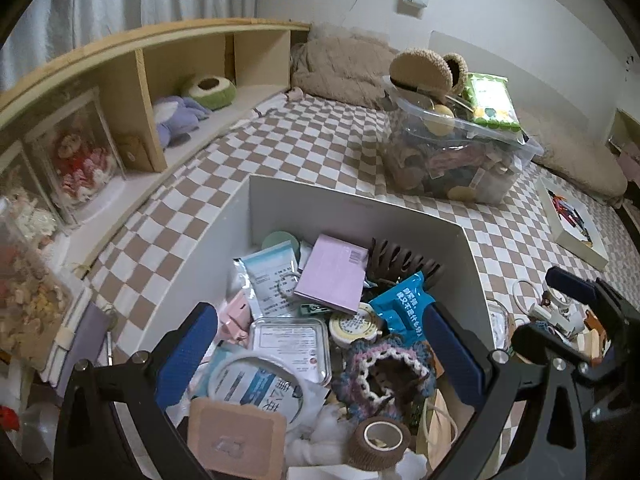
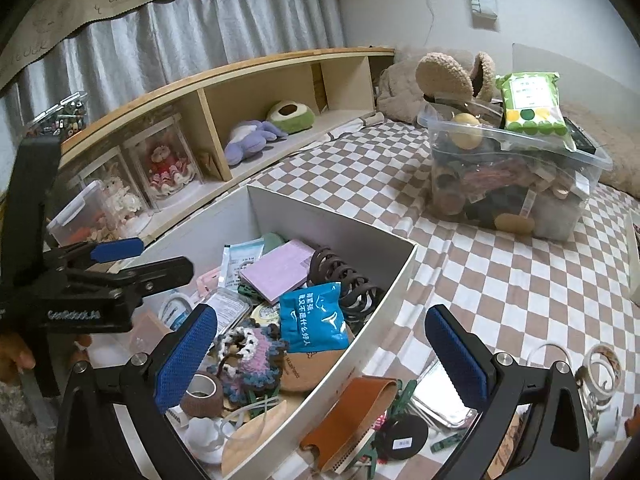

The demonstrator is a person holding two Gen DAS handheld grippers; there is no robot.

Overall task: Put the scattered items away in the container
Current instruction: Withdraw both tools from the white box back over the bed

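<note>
While over box point(image 1: 360, 208), both fingers spread, empty.

hidden: white box point(image 1: 400, 216) near wall cut by lower picture edge | framed picture point(image 2: 634, 256) cut by right edge | clear bin point(image 2: 516, 184) contents too jumbled to tell

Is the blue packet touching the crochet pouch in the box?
Touching. Left wrist view: blue packet lower edge overlaps crochet pouch rim, with no gap.

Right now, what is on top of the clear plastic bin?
A green-and-white packet lies on the clear plastic bin, beside fuzzy brown slippers. What lies beneath them is hidden.
</note>
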